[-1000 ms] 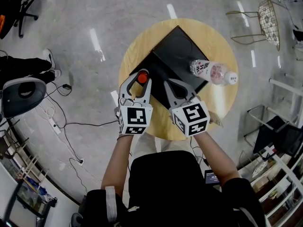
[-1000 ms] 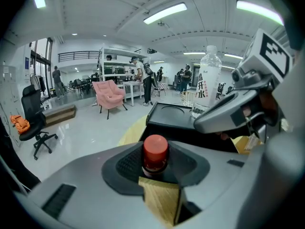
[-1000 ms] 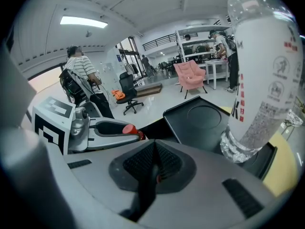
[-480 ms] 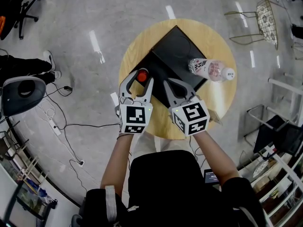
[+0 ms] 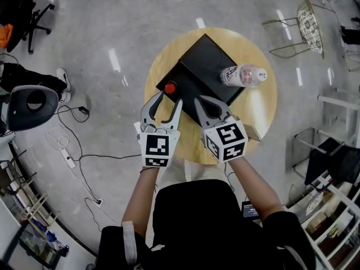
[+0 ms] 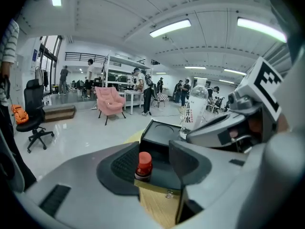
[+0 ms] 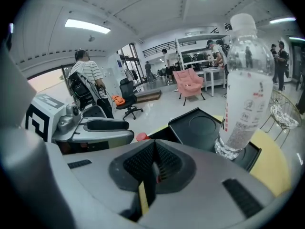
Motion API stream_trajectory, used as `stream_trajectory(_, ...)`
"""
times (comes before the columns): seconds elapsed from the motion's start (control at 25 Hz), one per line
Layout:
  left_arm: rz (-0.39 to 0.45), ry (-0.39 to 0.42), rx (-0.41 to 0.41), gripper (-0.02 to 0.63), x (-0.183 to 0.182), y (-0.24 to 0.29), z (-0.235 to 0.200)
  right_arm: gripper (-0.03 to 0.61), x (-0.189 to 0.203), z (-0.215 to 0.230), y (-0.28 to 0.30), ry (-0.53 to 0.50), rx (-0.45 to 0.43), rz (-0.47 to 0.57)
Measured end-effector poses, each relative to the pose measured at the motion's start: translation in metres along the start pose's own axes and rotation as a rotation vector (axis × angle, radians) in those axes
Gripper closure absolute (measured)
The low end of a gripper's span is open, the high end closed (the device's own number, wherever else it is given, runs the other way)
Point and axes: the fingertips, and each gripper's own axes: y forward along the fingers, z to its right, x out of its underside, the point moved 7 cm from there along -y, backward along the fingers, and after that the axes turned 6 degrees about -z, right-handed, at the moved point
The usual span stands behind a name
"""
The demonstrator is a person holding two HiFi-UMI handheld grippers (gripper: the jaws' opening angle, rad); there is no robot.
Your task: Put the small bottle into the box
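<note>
Round wooden table [image 5: 264, 103], black box [image 5: 203, 58] lying on it

You had a round light-wood table [image 5: 264, 111] before you | a tall clear plastic water bottle with a white cap [image 5: 243, 75] stood upright toward its right side | gold wire chair [image 5: 308, 21] on the grey floor beyond | pink armchair [image 6: 109, 103] far off.

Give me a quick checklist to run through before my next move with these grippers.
1. Small bottle inside the black box: ok, upright in its near corner.
2. Left gripper let go: ok, jaws have just been opening, pads off the bottle.
3. Right gripper empty: ok, jaws together.
4. Water bottle steady: ok, upright at the box's right edge.
5. Small bottle's red cap tight: cannot tell.
</note>
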Motion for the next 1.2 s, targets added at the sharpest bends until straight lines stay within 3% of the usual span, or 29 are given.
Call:
stream_trajectory(0.24, 0.043, 0.023, 0.017, 0.434, -0.015, -0.038, 0.018, 0.578, -0.007, -0.02, -0.031, -0.022, 0.014, 0.055)
stream_trajectory(0.64, 0.127, 0.053, 0.041, 0.597, -0.043, -0.102, 0.041, 0.578, -0.022, -0.044, -0.084, -0.094, 0.085, 0.163)
stream_trajectory(1.2, 0.293, 0.092, 0.02, 0.603, -0.093, -0.21, 0.046, 0.578, -0.073, -0.114, -0.163, -0.206, 0.119, 0.37)
